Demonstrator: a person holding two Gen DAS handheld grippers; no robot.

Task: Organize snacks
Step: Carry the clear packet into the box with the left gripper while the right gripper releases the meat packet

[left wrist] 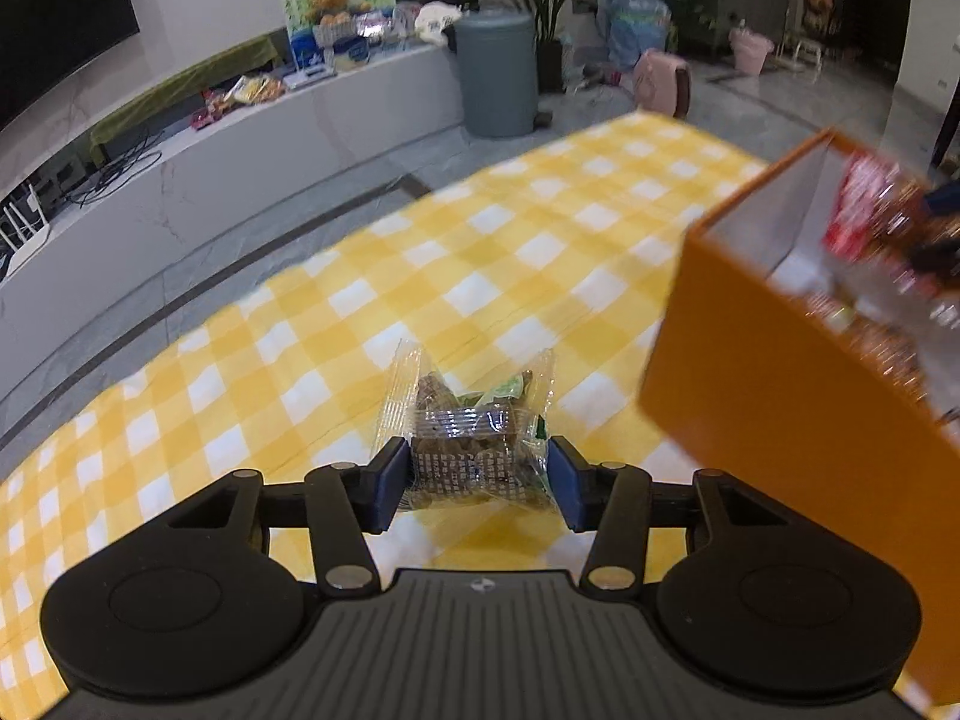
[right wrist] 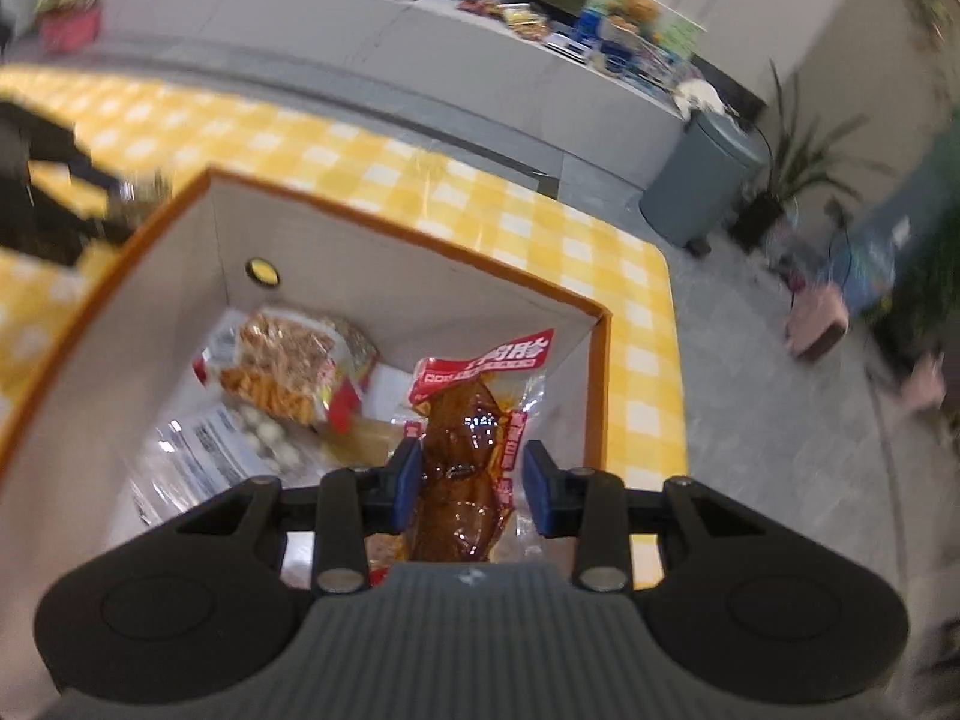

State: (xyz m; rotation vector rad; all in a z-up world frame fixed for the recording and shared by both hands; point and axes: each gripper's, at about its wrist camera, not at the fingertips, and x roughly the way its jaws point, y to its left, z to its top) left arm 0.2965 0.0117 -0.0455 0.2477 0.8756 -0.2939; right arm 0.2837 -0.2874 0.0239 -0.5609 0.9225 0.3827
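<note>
Left hand-held gripper (left wrist: pixel 480 471) pinches a clear snack packet (left wrist: pixel 474 441) just above the yellow-checked surface (left wrist: pixel 420 276). Right hand-held gripper (right wrist: pixel 471 483) grips a red-brown snack pouch (right wrist: pixel 465 474) over the orange box (right wrist: pixel 384 228), other snacks inside.

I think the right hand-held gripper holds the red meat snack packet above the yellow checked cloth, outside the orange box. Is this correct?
Not quite. The right hand-held gripper does hold the red meat snack packet, but over the inside of the orange box, above the snacks already lying there, not outside over the checked cloth. The right wrist view shows it.
</note>
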